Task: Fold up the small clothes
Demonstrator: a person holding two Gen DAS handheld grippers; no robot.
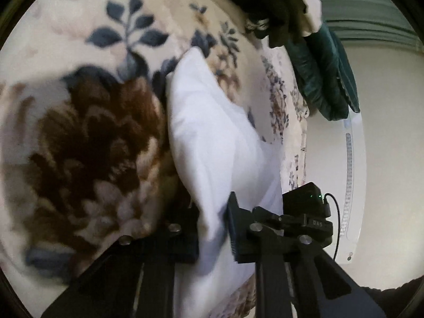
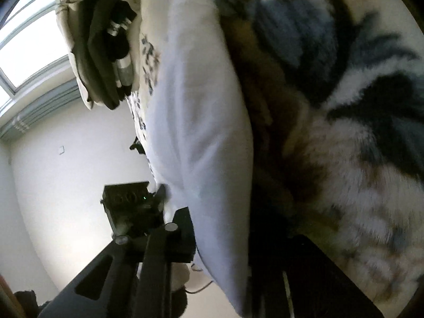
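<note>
A white garment lies stretched over a floral fleece blanket and runs down between the fingers of my left gripper, which is shut on its near edge. In the right wrist view the same white garment hangs as a long band, and my right gripper is shut on its lower end. The cloth hides most of the right-hand finger there. Both views are blurred.
Folded dark green clothes are stacked at the blanket's far edge, and appear again as a dark pile. A black unit with a green light sits close beside the left gripper's fingers. A window and pale wall lie beyond.
</note>
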